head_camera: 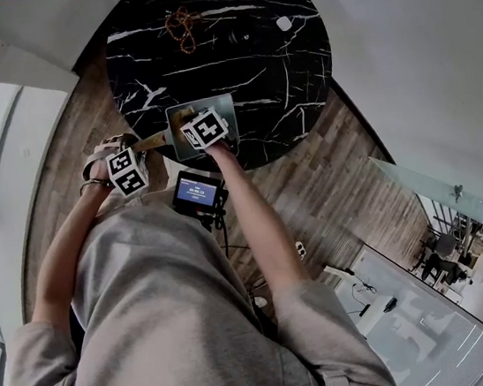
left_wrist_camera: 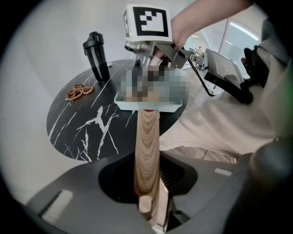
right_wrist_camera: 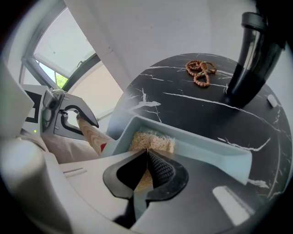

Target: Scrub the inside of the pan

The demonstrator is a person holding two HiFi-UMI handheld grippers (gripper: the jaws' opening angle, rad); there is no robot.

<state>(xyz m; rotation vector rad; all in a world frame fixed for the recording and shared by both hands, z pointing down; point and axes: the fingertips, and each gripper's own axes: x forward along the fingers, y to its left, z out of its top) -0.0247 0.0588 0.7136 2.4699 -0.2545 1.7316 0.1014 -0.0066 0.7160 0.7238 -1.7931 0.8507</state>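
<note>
Left gripper (left_wrist_camera: 149, 205), tilted steeply down, clamps wooden handle (left_wrist_camera: 147, 137); right gripper (right_wrist_camera: 147, 157) pinches scrubber (right_wrist_camera: 153, 139) inside pan (right_wrist_camera: 215, 153).

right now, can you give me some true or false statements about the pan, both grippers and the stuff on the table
1. The left gripper is closed on the wooden handle of the pan. True.
2. The right gripper is empty. False: its jaws pinch a tan scrub pad inside the pan.
3. The pan is round and black. False: it is pale blue and rectangular.
4. A string of beads lies on the table, apart from the pan. True.
5. The black bottle lies on its side. False: it stands upright on the table.
</note>
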